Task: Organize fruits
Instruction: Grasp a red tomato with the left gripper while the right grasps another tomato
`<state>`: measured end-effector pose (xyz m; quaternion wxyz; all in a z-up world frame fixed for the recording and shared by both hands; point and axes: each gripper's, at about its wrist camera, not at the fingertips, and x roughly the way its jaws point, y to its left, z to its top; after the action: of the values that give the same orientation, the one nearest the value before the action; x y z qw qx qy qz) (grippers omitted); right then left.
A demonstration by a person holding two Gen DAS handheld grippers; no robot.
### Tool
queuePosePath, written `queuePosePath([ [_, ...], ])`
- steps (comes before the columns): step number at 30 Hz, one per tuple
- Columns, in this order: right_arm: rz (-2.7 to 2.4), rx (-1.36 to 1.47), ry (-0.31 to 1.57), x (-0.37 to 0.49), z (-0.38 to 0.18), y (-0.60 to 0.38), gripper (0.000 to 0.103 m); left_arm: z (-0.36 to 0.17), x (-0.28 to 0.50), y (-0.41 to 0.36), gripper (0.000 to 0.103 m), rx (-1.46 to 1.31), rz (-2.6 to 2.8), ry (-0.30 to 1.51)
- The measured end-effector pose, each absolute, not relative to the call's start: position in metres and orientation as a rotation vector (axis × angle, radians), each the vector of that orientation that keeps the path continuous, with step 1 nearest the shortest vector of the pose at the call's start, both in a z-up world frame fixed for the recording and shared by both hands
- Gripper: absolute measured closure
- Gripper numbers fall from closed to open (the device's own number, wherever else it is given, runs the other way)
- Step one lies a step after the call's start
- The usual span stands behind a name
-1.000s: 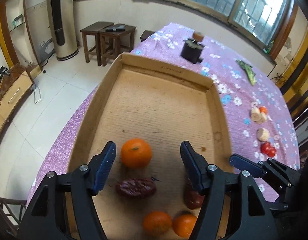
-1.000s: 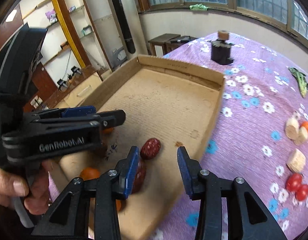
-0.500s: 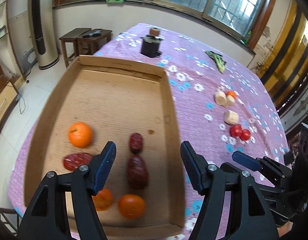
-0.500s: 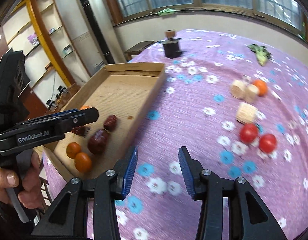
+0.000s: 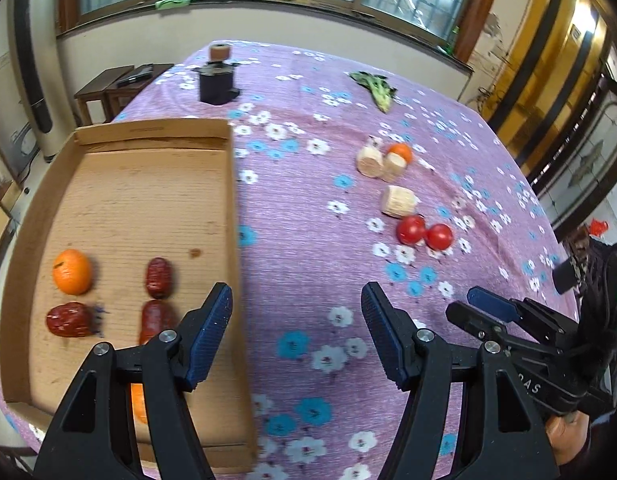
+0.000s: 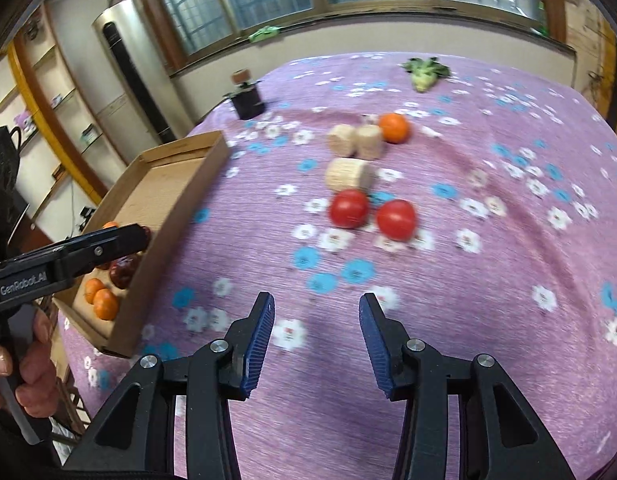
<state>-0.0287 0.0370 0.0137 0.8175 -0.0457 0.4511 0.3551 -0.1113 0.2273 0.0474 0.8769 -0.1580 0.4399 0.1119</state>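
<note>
Left wrist view: the left gripper [image 5: 295, 334] hangs with its fingers [image 5: 212, 330] spread wide and nothing between them, over the right wall of the cardboard tray [image 5: 233, 208] and the purple flowered cloth of the bench [image 5: 308, 200]. Inside the tray lie an orange [image 5: 71, 271] and three red dates [image 5: 159, 277]; a further orange shows partly behind the left finger. On the cloth to the right sit two tomatoes [image 5: 412, 229], three pale corn pieces [image 5: 397, 201] and a loose orange [image 5: 400, 153]. The right gripper [image 5: 492, 308] enters at the lower right, with the letters "AS" readable on its body.

Right wrist view: the right gripper's fingers [image 6: 260, 340] stand apart and empty, having just been opening slightly, above bare cloth, with the tomatoes ahead of them. At the left a hand [image 6: 24, 364] holds the left gripper, marked "GenRobot.AI", over the tray's near corner
</note>
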Motion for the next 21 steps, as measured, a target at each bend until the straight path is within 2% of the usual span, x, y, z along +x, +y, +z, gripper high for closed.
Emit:
queuePosePath([
  [16,0.722,-0.129,0.940,0.027,0.002,0.047,0.058,0.038,-0.078,0.193,0.037,-0.280,0.168,0.967],
  [20,0.713,-0.171,0.942,0.044,-0.006,0.061,0.062,0.034,-0.060,0.182,0.037,-0.269,0.139,0.979],
  [21,0.710,-0.183,0.945,0.047,-0.008,0.062,0.069,0.033,-0.056,0.180,0.037,-0.265,0.133,0.984],
])
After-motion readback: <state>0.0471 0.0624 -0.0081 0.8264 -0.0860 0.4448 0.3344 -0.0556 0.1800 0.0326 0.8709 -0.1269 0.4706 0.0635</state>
